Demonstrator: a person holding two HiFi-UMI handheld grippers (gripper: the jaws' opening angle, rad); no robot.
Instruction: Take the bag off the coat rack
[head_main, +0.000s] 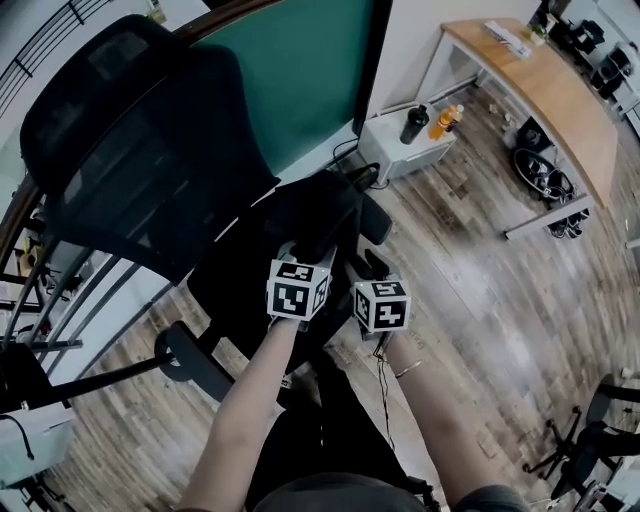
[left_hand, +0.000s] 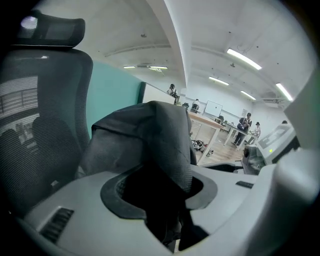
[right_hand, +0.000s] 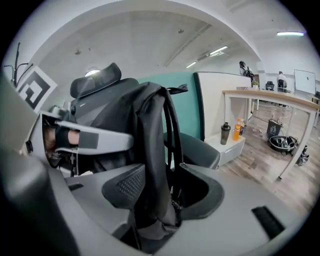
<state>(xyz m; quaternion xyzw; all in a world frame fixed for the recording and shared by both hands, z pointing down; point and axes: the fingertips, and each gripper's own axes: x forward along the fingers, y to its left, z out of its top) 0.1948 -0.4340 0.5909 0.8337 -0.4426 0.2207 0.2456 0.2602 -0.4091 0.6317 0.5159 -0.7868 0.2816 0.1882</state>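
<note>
Your left gripper (left_hand: 159, 190) jaws partly apart, black bag (right_hand: 145, 130) fabric slack between them, your right gripper (right_hand: 160, 187) jaws wider, bag straps between, unpinched

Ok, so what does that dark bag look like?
The bag is a soft, dark grey fabric backpack with thin black straps. It stands slumped on the seat of the office chair. Its cloth hangs loose between the parted fingers of the left gripper and the right gripper.

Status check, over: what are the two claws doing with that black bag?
Both open: left claw, right claw, bag cloth between each. Bag sits on the chair. Nothing seen in the way.
</note>
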